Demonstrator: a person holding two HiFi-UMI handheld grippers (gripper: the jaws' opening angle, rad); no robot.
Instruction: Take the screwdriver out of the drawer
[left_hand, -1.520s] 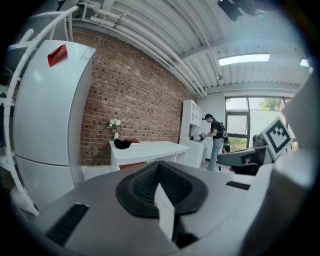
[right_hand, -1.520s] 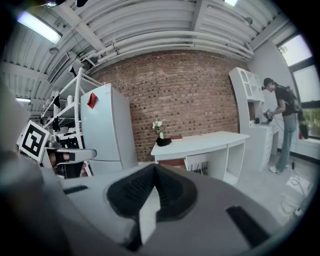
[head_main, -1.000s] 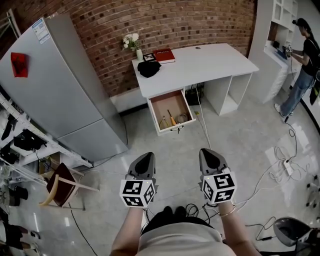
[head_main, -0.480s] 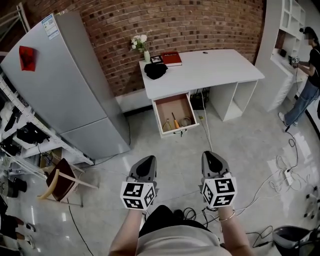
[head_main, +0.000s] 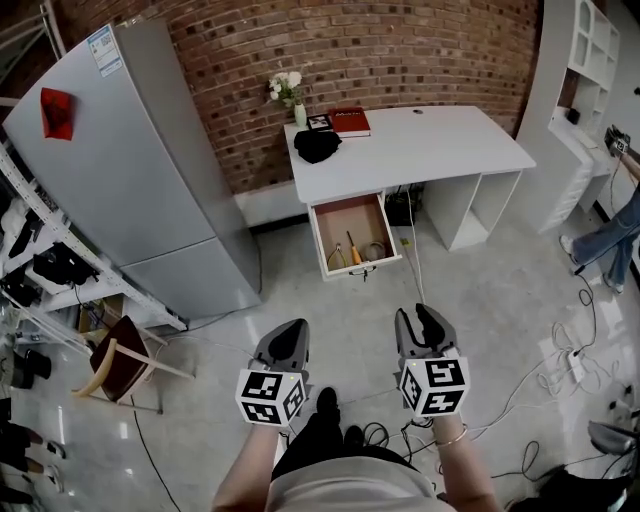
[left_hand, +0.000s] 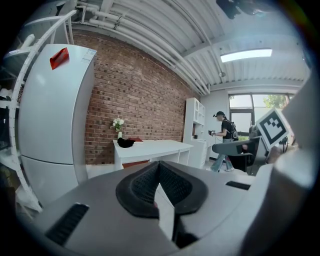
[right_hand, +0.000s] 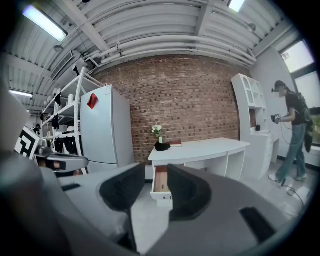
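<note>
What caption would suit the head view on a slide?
Left tool shut, right tool just opening and empty, both facing the open drawer holding the screwdriver.

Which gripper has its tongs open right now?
The right gripper: its tongs have just been opening and stand apart, nothing between them, the open drawer visible through the gap. The left gripper has its tongs shut together.
</note>
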